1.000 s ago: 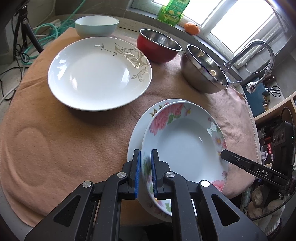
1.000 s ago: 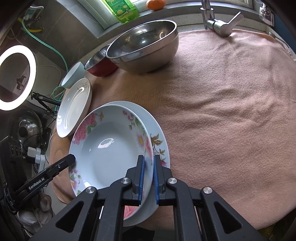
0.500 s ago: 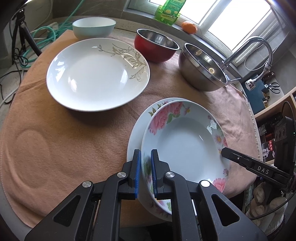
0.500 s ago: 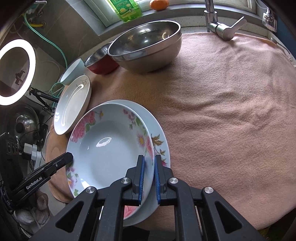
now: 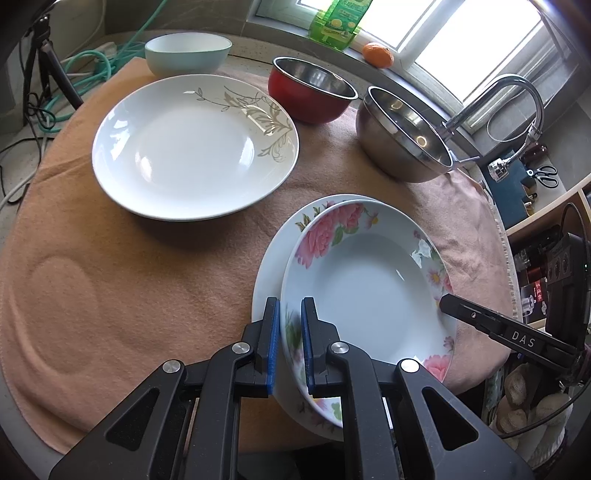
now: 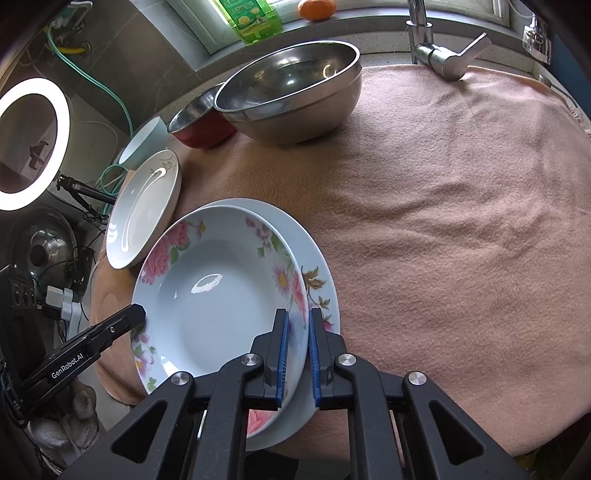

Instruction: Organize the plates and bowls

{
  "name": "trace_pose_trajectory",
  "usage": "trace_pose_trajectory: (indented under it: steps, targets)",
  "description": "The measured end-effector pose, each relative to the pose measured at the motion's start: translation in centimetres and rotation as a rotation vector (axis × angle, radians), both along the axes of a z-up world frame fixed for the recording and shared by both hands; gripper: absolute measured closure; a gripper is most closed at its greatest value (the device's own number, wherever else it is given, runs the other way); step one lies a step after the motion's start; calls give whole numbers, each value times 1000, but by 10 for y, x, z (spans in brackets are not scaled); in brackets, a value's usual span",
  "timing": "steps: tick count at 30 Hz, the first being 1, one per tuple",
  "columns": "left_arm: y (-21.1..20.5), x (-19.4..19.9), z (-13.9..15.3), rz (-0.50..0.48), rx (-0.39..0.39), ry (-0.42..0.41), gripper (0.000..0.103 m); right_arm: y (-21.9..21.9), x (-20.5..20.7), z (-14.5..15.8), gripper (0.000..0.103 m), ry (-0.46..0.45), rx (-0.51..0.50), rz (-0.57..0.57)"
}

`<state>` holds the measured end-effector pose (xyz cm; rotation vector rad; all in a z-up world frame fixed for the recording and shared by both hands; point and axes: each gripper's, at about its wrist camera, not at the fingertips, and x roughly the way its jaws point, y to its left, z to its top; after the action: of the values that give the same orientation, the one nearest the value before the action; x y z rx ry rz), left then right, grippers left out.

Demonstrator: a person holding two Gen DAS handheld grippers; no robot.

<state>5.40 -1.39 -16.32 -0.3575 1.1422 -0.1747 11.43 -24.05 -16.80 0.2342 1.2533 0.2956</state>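
Left tongs (image 5: 287,341): clamped on the near rim of the rose plate (image 5: 364,280). Right tongs (image 6: 295,350): clamped on its opposite rim. You hold it unmoved since 1 second ago, just over the lower plate (image 5: 273,254); stacking unfinished.

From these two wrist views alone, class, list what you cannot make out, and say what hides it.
- Lower floral plate: mostly covered by the floral deep plate, both views.
- Pale blue ceramic bowl: right wrist view, half hidden behind the white leaf-patterned plate.
- Green bottle: top cut off by the frame, label too small.
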Motion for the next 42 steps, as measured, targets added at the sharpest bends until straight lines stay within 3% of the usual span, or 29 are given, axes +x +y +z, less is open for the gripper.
trace_pose_trajectory:
  steps: [6, 13, 26, 32, 42]
  targets:
    - [2, -1, -2, 6, -19, 6, 90, -1, -1, 0, 91, 1, -4, -7]
    - [13, -5, 5, 29, -26, -8, 90, -6, -3, 8, 72, -34, -32, -26]
    - [55, -10, 21, 132, -39, -43, 90, 3, -2, 43, 72, -176, -46, -3]
    - [84, -11, 24, 193, -35, -51, 90, 28, 5, 57, 72, -236, -34, 40]
    - [134, 0, 27, 274, -15, -69, 90, 77, 34, 67, 64, -202, 16, 119]
